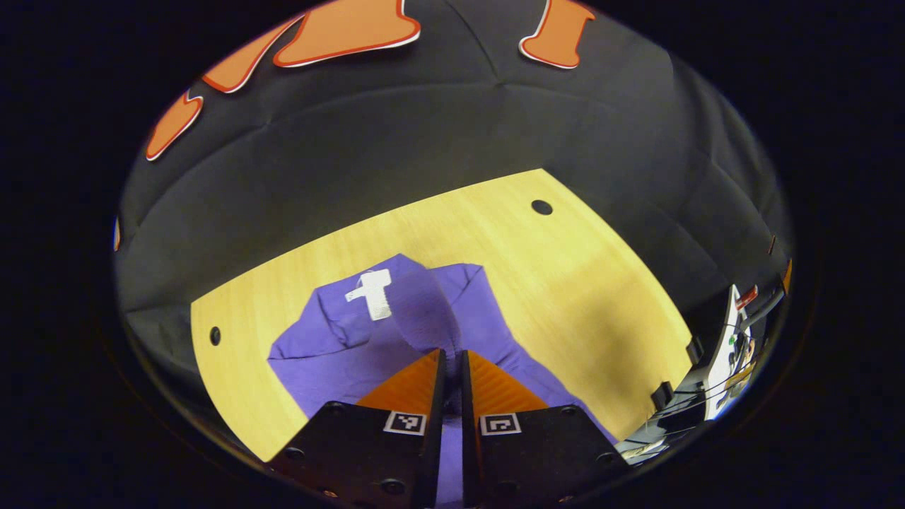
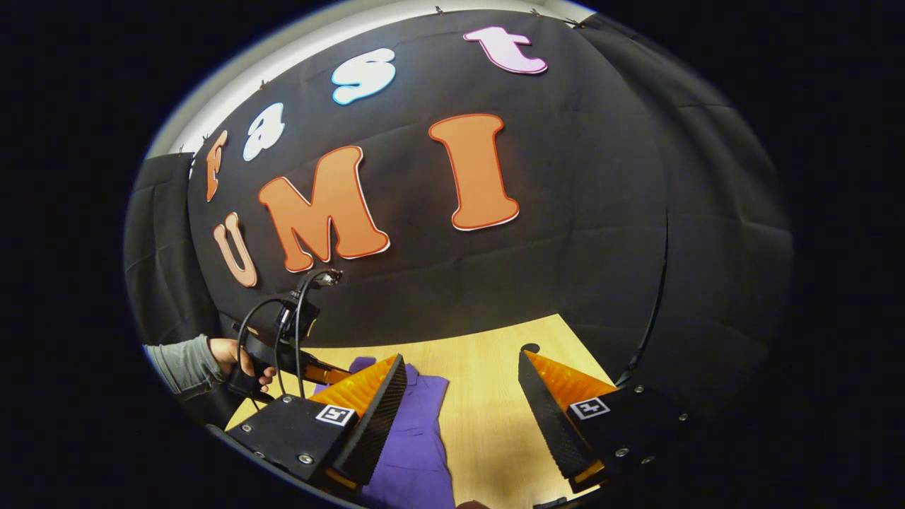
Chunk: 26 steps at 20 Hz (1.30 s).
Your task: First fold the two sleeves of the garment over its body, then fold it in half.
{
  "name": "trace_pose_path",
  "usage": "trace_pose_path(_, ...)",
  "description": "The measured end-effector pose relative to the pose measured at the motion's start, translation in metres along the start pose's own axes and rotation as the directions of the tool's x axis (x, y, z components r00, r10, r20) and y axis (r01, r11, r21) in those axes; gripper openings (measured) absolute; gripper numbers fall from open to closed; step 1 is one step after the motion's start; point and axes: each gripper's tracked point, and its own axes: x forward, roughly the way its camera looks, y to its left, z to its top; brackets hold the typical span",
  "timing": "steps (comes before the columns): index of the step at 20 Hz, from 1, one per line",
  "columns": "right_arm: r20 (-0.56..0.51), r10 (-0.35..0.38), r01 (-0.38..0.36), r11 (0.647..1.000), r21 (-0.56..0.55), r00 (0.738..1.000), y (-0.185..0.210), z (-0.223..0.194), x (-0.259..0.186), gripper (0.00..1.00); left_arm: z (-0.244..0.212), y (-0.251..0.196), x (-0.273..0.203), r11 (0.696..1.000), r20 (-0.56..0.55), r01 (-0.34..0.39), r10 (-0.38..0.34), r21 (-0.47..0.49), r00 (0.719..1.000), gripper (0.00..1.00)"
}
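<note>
Left gripper view: purple garment (image 1: 339,346) lies on the wooden table (image 1: 565,297), and my left gripper (image 1: 452,360) is clenched on a sleeve fold (image 1: 424,311) rising at twelve o'clock. I'd carry it low across the body. Right gripper (image 2: 459,396) hangs released. The hem is cut off.

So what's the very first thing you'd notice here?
The purple garment lying rumpled on the yellow wooden table, its white tag showing. The left gripper is pinched on a fold of it, while the right gripper hangs wide open above the table.
</note>
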Motion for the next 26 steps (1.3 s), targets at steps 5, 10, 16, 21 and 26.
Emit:
trace_pose_path(5,-0.011,0.007,-0.007,1.000,0.018,1.000,-0.007,-0.002,0.003,0.94,0.025,-0.021,-0.026,0.999,0.127,0.003,-0.009,0.051,0.992,0.16)
trace_pose_path(10,-0.018,0.028,-0.029,1.000,-0.011,0.999,0.004,-0.005,0.011,0.94,0.036,-0.015,-0.083,0.999,0.307,-0.038,0.025,0.036,0.951,0.54)
trace_pose_path(16,0.088,0.026,-0.017,0.995,-0.100,0.996,0.025,0.017,0.017,0.94,0.036,0.028,-0.174,0.978,0.571,-0.196,0.198,-0.065,0.797,0.82)
trace_pose_path(21,0.188,0.051,-0.009,0.977,-0.214,0.981,0.053,0.031,0.016,0.94,0.014,0.063,-0.246,0.935,0.695,-0.298,0.346,-0.194,0.630,0.89)
trace_pose_path(26,0.203,0.075,-0.016,0.960,-0.279,0.976,0.075,0.022,0.018,0.94,-0.016,0.088,-0.312,0.870,0.745,-0.370,0.477,-0.326,0.466,0.93)
